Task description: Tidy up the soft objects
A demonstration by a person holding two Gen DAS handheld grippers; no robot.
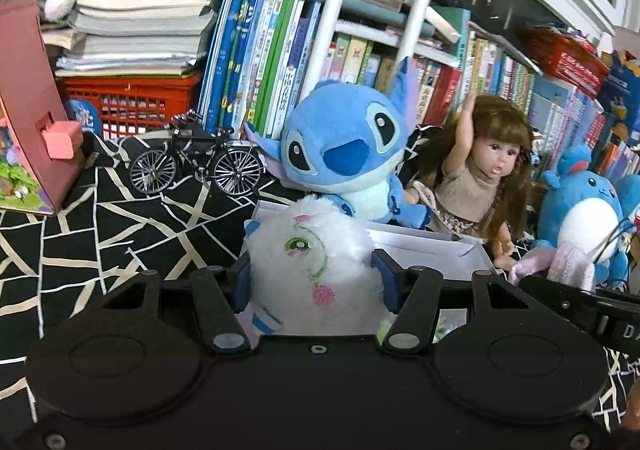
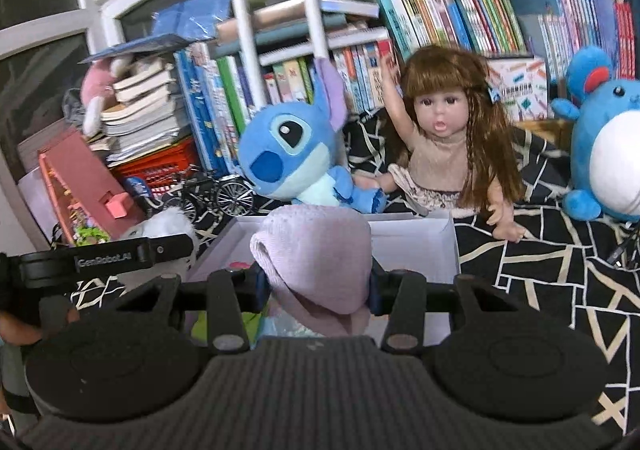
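Nearest in the left wrist view, the left gripper (image 1: 314, 278) is clamped around a fluffy white plush (image 1: 310, 262) with an embroidered green eye, held just in front of the white box (image 1: 432, 250). In the right wrist view the right gripper (image 2: 316, 284) pinches a folded pale pink sock (image 2: 320, 262) over the same box's near edge. Something pink and green already lies inside the box, though too little shows to name it. Both held items look like they are headed for the box, so the sorting seems partway through. Beyond the box, on the black patterned tabletop (image 1: 100, 210), sit a blue Stitch plush (image 1: 340, 154), a doll (image 1: 480, 178) and a round blue plush (image 1: 588, 210), not yet packed.
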